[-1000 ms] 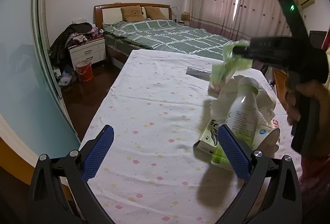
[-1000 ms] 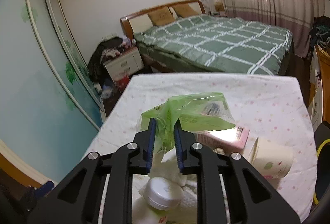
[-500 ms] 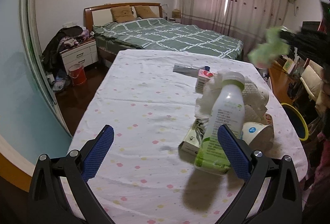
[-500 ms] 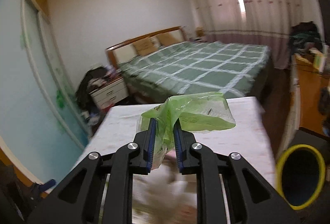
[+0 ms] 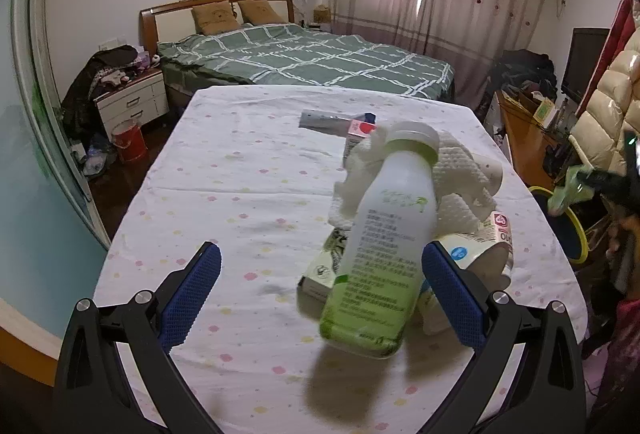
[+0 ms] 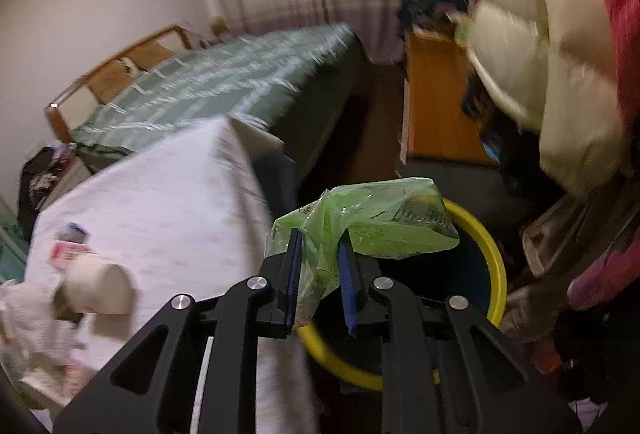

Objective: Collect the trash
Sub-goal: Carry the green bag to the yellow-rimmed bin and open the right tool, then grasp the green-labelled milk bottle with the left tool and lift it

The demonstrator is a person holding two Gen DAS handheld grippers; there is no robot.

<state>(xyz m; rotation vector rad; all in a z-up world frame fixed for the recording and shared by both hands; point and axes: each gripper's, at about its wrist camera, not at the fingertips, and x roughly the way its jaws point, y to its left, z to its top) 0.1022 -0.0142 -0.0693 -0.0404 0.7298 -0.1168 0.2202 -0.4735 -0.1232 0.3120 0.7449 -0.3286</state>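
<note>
My right gripper [image 6: 318, 238] is shut on a crumpled green plastic wrapper [image 6: 360, 226] and holds it above the yellow-rimmed bin [image 6: 494, 266] beside the table. The left wrist view shows that wrapper [image 5: 568, 190] off the table's right edge, over the bin [image 5: 576, 230]. My left gripper [image 5: 319, 254] is open above the table [image 5: 240, 170]. A white bottle with a green label [image 5: 384, 246] leans tilted on the trash pile just beyond its fingers, nearer the right finger. Nothing is gripped on the left.
The pile holds white paper towels [image 5: 460, 174], a paper cup [image 5: 480, 258], a small box [image 5: 320, 274], a pink carton [image 5: 358, 132] and a silver packet [image 5: 320, 120]. A bed stands beyond the table. A wooden cabinet [image 6: 436, 94] and hanging coats [image 6: 532, 34] crowd the bin's side.
My right gripper has swung off the table to the right and down with the green wrapper, ending over the bin. My left gripper has shifted closer to the bottle.
</note>
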